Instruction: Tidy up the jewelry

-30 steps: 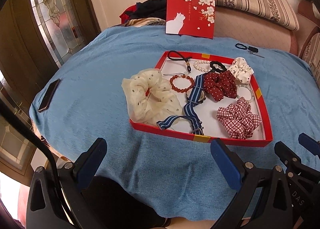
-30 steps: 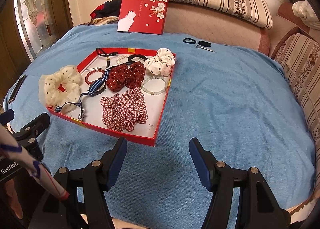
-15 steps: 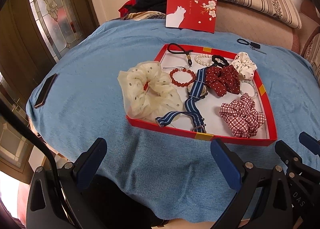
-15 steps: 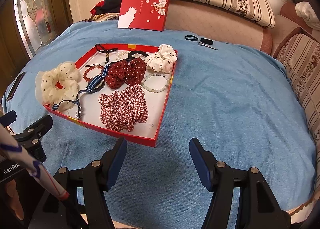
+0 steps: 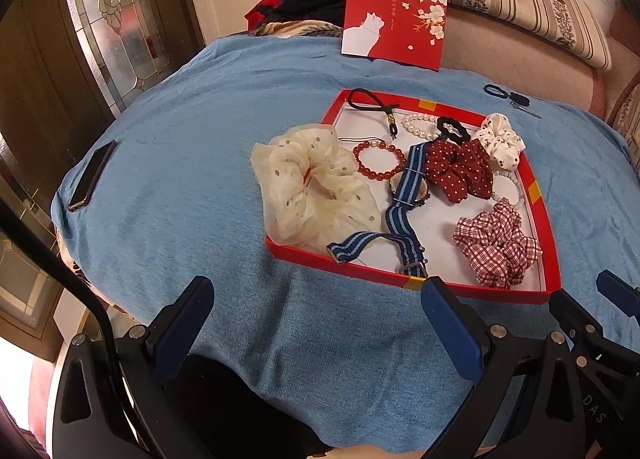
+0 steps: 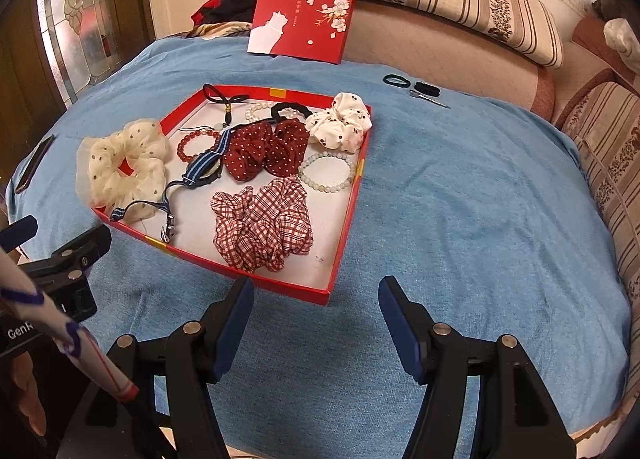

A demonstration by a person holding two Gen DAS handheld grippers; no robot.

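Right gripper [image 6: 316, 323], jaws spread wide and empty, hovering over the blue cloth [image 6: 480, 219] just short of the near corner of the red tray [image 6: 340, 255]; left gripper [image 5: 316, 327], equally wide and empty, poised before the tray's near rim, its right finger overlapping that rim in the left wrist view (contact cannot be told). The jewelry lies ahead of both tools, inside the tray. Nearest the right gripper, ahead and slightly to its left, is the red plaid scrunchie [image 6: 262, 229]; nearest the left gripper, ahead and slightly to its right, is the striped watch strap [image 5: 400, 215], whose long axis runs roughly away from the tool, its buckle end toward the near rim. Beside the strap, draped over the tray's left edge onto the cloth, is the cream dotted scrunchie [image 5: 312, 189]. Farther in: the red bead bracelet [image 5: 378, 159], the dark red dotted scrunchie [image 6: 266, 153] and the pale bead bracelet [image 6: 326, 171]; at the far side, the white scrunchie [image 6: 340, 121], a pearl bracelet [image 5: 420, 127] and a black cord [image 5: 370, 101]. Judgement: the right tool is nearer the plaid scrunchie, the left nearer the strap and cream scrunchie.
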